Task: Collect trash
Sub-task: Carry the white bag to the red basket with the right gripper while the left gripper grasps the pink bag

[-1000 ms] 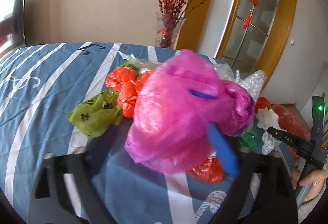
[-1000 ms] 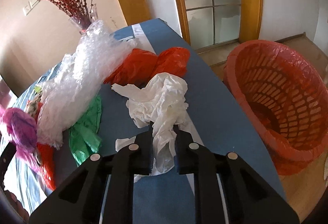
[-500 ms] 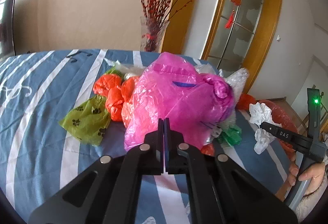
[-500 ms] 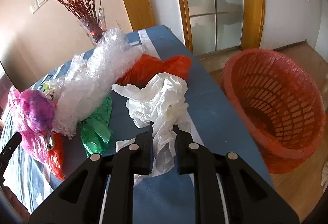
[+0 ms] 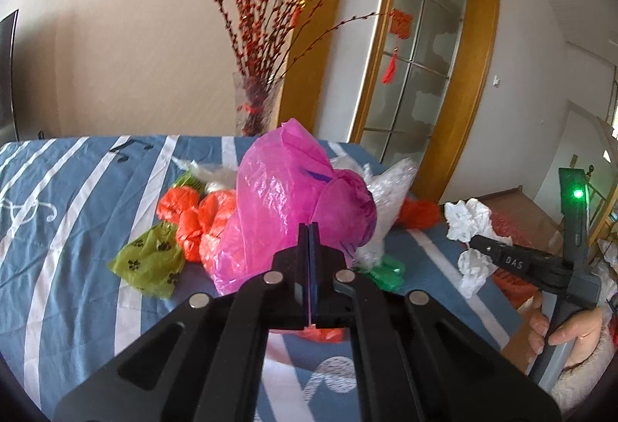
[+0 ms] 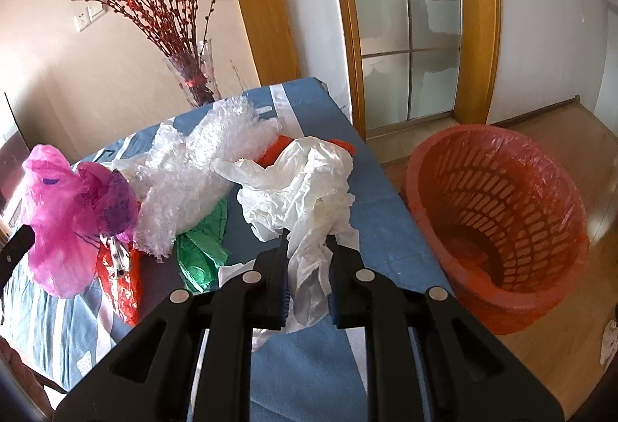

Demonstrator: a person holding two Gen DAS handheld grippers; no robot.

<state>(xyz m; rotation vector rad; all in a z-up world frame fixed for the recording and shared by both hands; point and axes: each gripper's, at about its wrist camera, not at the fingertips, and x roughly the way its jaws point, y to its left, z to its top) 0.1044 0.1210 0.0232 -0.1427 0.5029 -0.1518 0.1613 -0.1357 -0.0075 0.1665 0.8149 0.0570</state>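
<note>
My left gripper (image 5: pixel 309 233) is shut on a pink plastic bag (image 5: pixel 286 202) and holds it up over the blue striped tablecloth (image 5: pixel 69 229). The bag also shows at the left of the right wrist view (image 6: pixel 73 213). My right gripper (image 6: pixel 307 248) is shut on a crumpled white plastic bag (image 6: pixel 305 186), lifted above the table's right side; it shows in the left wrist view (image 5: pixel 473 225) too. An orange lined trash basket (image 6: pixel 498 209) stands on the floor right of the table.
Bubble wrap (image 6: pixel 201 167), a green bag (image 6: pixel 201 248), orange bags (image 5: pixel 197 213) and a paw-print olive bag (image 5: pixel 150 260) lie on the table. A glass vase with red branches (image 5: pixel 255 101) stands at the far edge. A glass door is behind.
My left gripper closed on the pink bag and lifted it. My right gripper raised the white bag higher off the table.
</note>
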